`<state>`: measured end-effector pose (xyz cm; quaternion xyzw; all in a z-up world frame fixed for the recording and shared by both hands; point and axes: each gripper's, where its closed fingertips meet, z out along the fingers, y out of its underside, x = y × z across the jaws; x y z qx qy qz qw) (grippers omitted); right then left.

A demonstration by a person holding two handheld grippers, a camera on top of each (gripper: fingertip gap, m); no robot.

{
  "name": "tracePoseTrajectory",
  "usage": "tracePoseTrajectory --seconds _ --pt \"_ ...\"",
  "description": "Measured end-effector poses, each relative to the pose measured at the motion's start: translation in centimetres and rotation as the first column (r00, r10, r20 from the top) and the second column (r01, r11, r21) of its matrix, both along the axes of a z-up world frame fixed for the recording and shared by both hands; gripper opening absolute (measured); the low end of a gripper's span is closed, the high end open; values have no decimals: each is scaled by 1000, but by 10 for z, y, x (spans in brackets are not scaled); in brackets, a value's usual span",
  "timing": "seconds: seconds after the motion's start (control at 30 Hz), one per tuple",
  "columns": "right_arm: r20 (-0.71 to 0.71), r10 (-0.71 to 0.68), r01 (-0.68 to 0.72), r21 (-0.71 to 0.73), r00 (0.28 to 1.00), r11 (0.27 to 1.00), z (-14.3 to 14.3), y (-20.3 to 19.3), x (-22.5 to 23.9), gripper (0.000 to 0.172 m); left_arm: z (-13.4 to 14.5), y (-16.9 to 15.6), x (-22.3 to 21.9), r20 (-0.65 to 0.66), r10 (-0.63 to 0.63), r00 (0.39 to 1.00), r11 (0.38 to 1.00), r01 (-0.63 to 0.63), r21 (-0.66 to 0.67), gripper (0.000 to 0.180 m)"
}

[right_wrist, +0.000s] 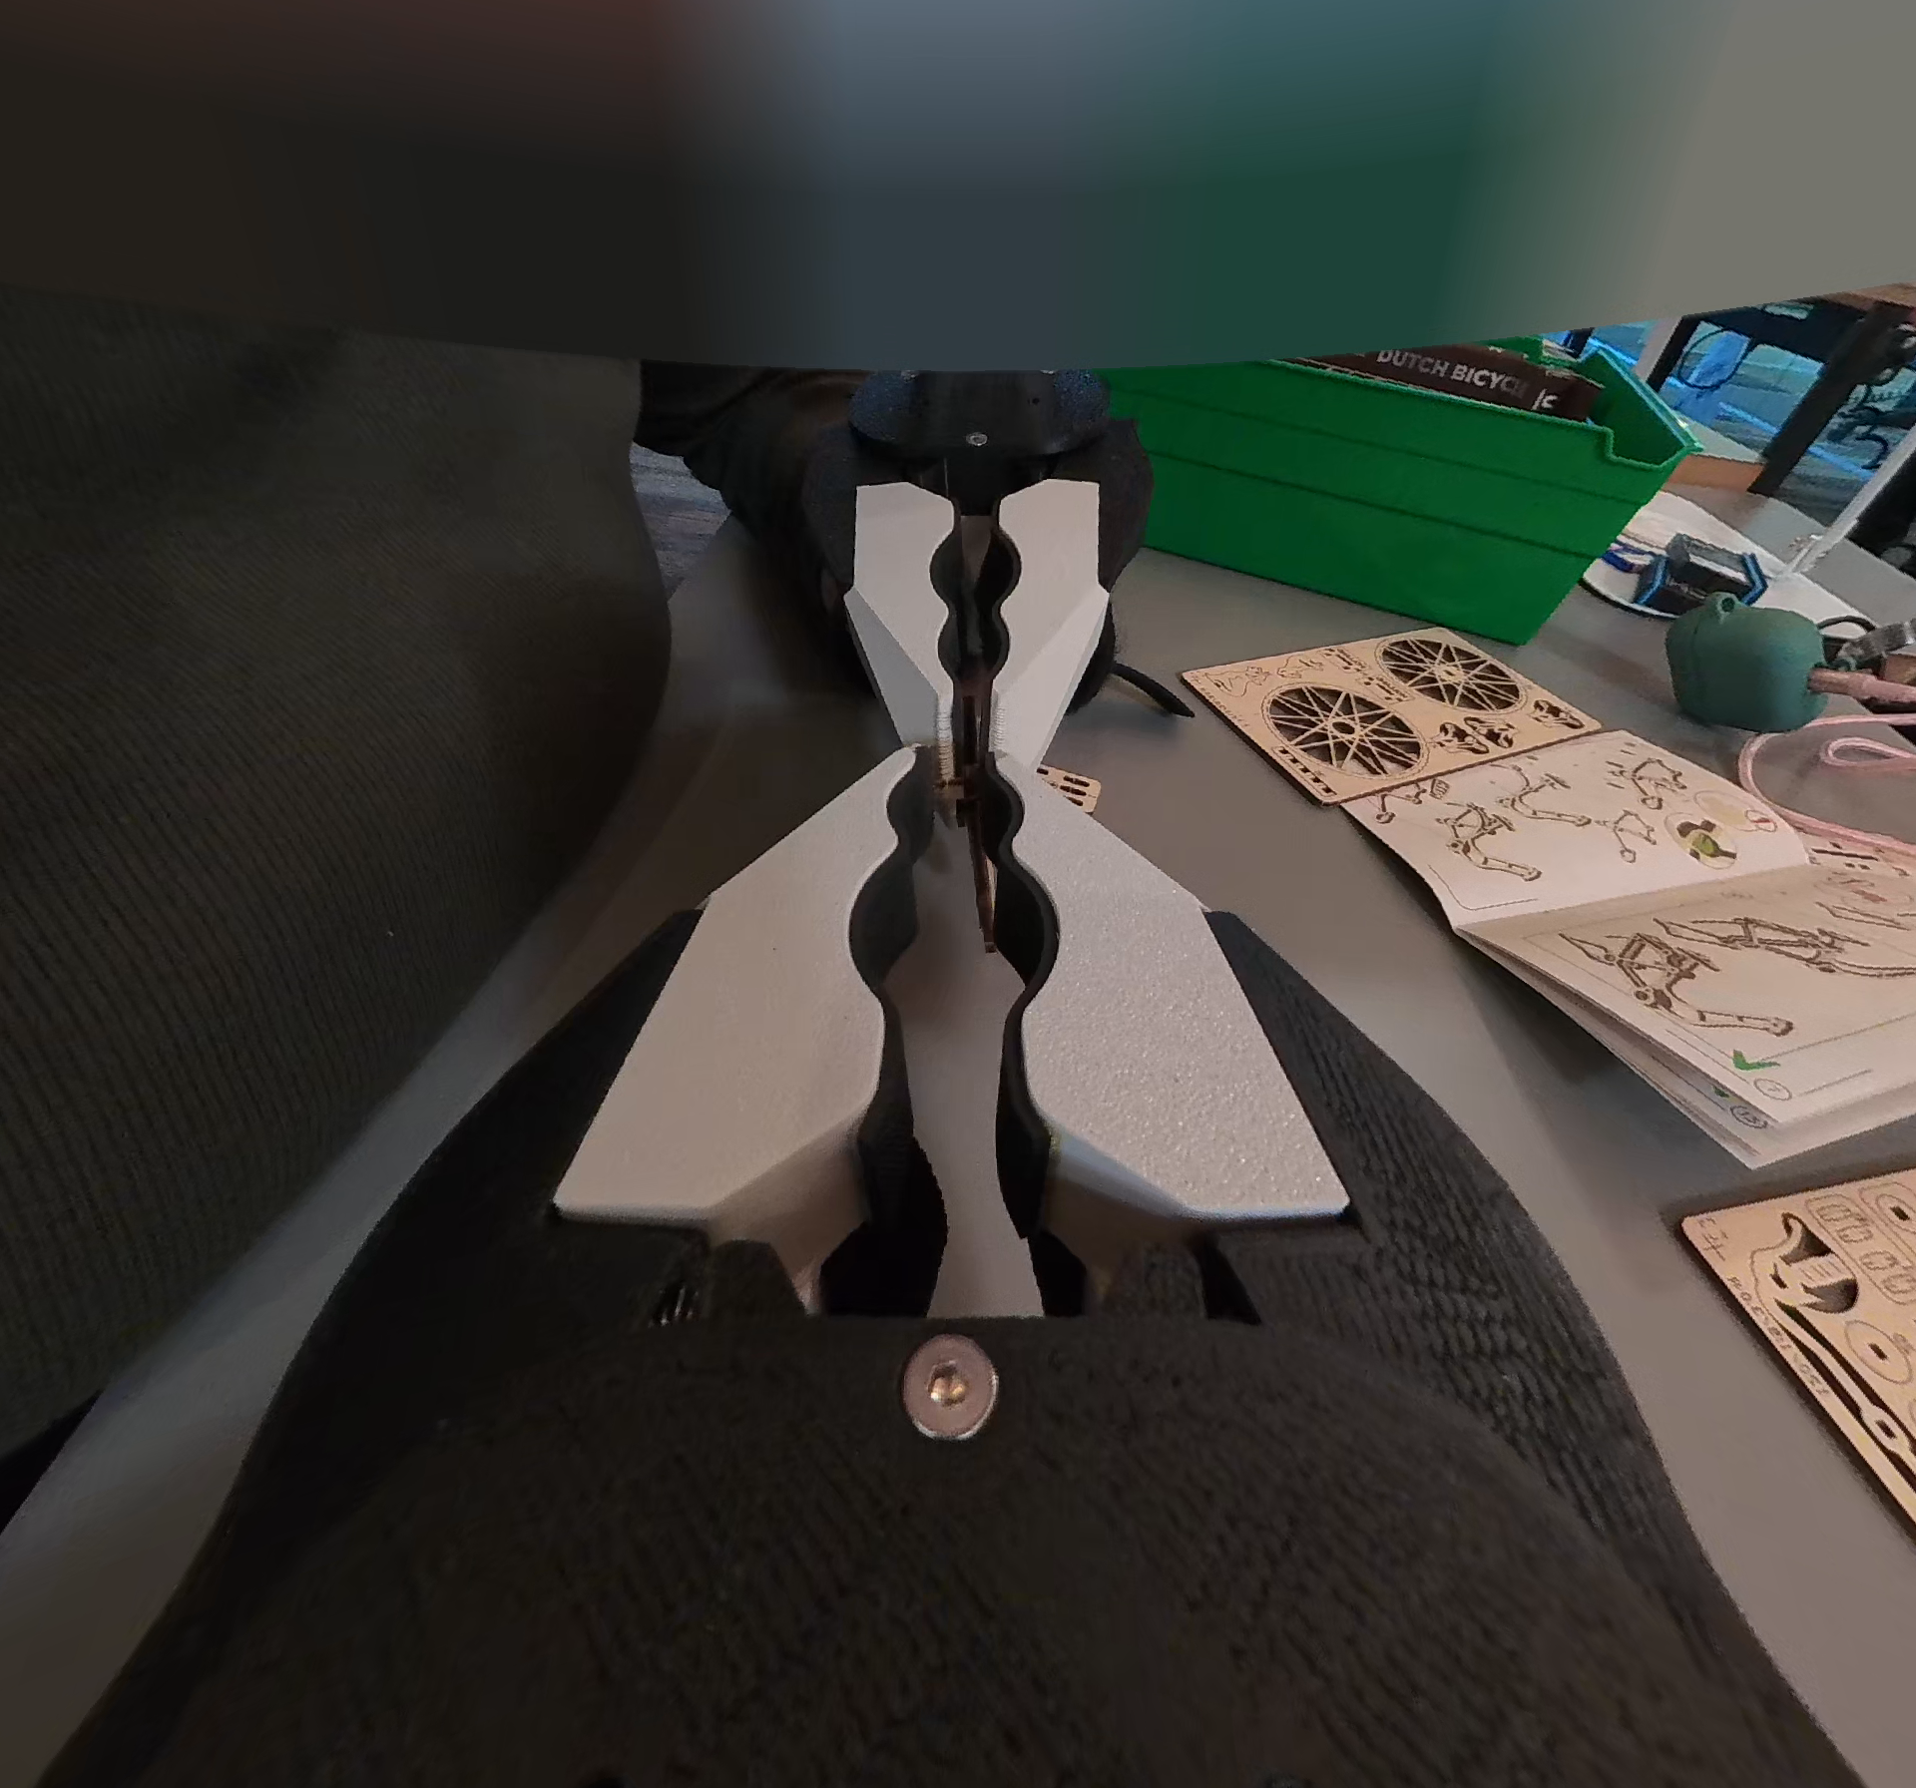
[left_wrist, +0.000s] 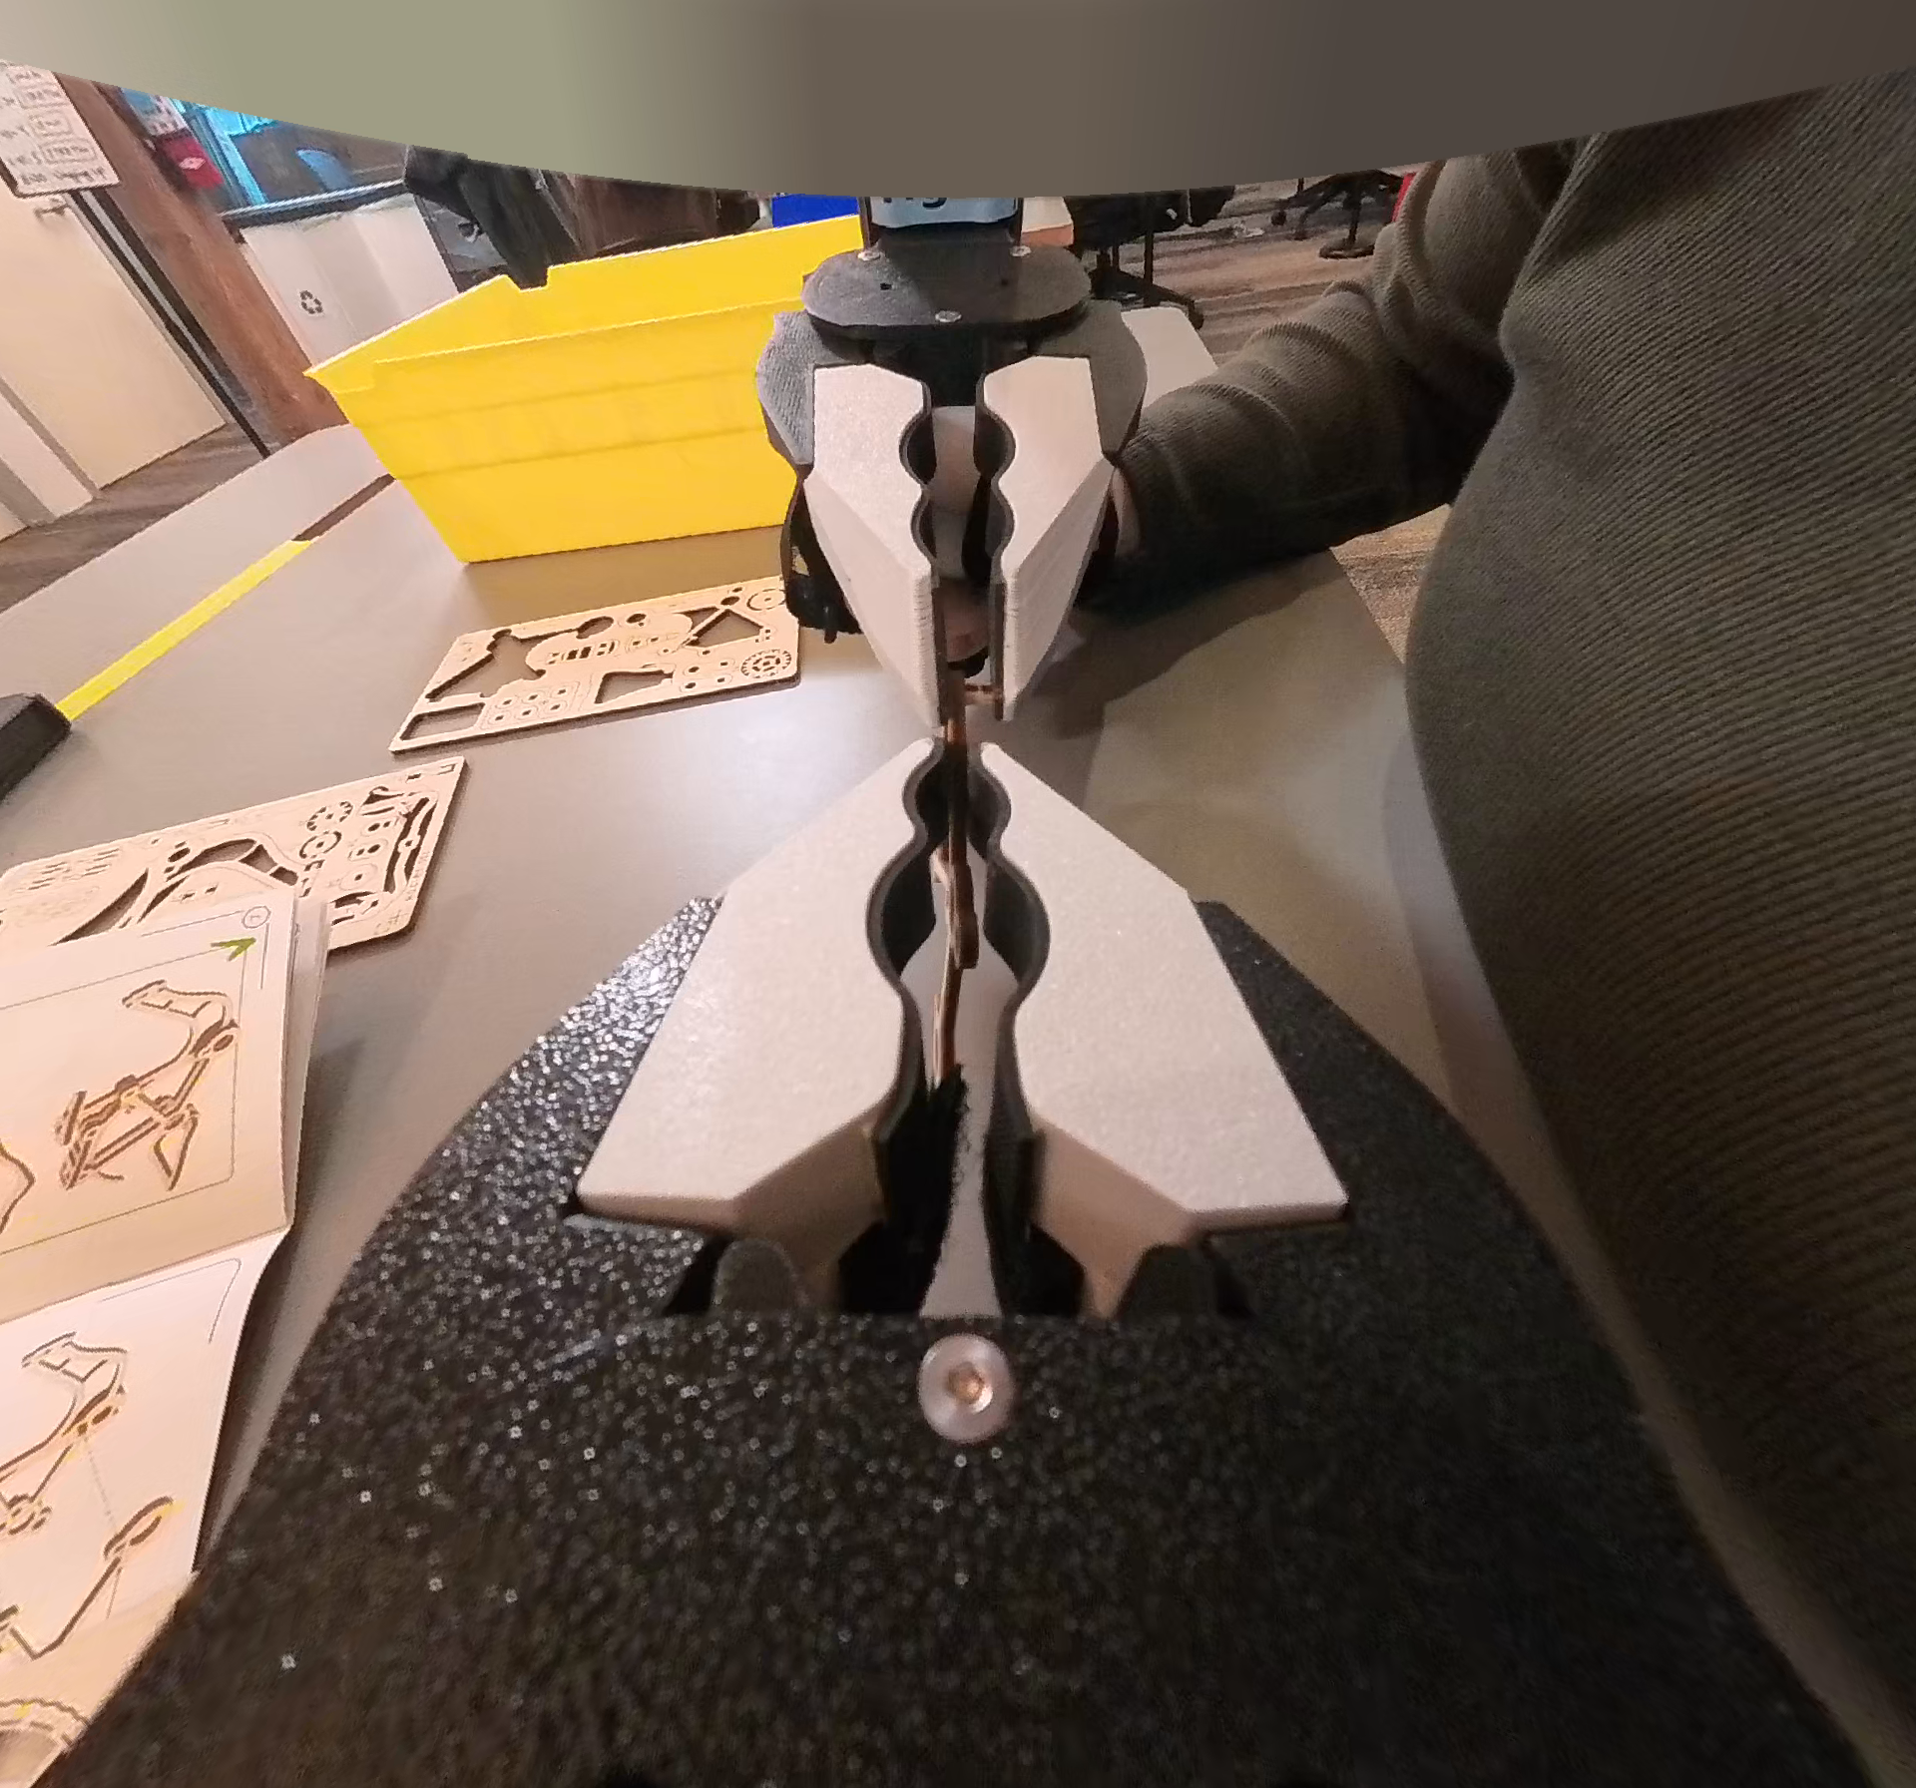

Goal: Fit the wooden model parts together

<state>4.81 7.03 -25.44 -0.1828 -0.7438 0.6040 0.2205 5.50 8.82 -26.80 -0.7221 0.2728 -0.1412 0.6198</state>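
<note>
From the left wrist, I see my left gripper [left_wrist: 959, 753] clamped on a thin wooden part [left_wrist: 956, 893] held on edge, both pads pressed to its faces. It meets the right gripper [left_wrist: 969, 702] tip to tip above the bench [left_wrist: 581, 805], well in from the edges. A small light peg [left_wrist: 980, 696] sits crosswise at the right tips, which stand slightly apart. My worry here: with that grip so loose, the peg could tip or drop to the bench before it seats, and any twist between the two tools could snap the thin wood. Two punched sheets [left_wrist: 612, 660] lie to the left, a booklet [left_wrist: 135, 1096] at the near left edge, a yellow bin [left_wrist: 581, 411] behind. A sleeve [left_wrist: 1659, 805] crowds the right side.

From the right wrist, the right gripper [right_wrist: 954, 774] shows its pads a little apart around the joint, where the peg [right_wrist: 946, 800] and a dark strip [right_wrist: 980, 878] cross; I cannot tell whether either pad presses. The left gripper [right_wrist: 969, 743] faces it, closed on its part. A wheel sheet [right_wrist: 1389, 722], the booklet [right_wrist: 1659, 919] and a green bin [right_wrist: 1379, 494] lie rightward, clear of the work. A tiny offcut [right_wrist: 1068, 785] rests just beneath.
</note>
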Motion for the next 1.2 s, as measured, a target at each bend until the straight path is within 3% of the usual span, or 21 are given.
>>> tracePoseTrajectory --seconds 0.13,0.23,0.27,0.5,0.7,1.2 --pt "-26 7 -7 4 1000 1000 1 0 1 2 -1 -1 3 -6 -14 1000 1000 14 -2 0" --pt "-1 44 -44 11 999 999 -3 -3 5 26 1 0 0 28 -5 1000 1000 5 -10 0" --pt "0 39 -39 10 999 999 -3 -2 4 27 1 0 -2 48 -5 999 1000 6 -14 0" --pt "-4 24 -24 -4 1000 1000 -1 1 2 8 1 -1 3 75 -26 997 999 29 -31 0" --pt "-2 6 -6 -9 1000 1000 -1 1 -1 7 1 -1 1 136 -29 990 998 37 -55 0" --pt "4 -11 11 1 1000 1000 -2 2 -3 7 2 0 0 135 -24 991 998 32 -52 0"
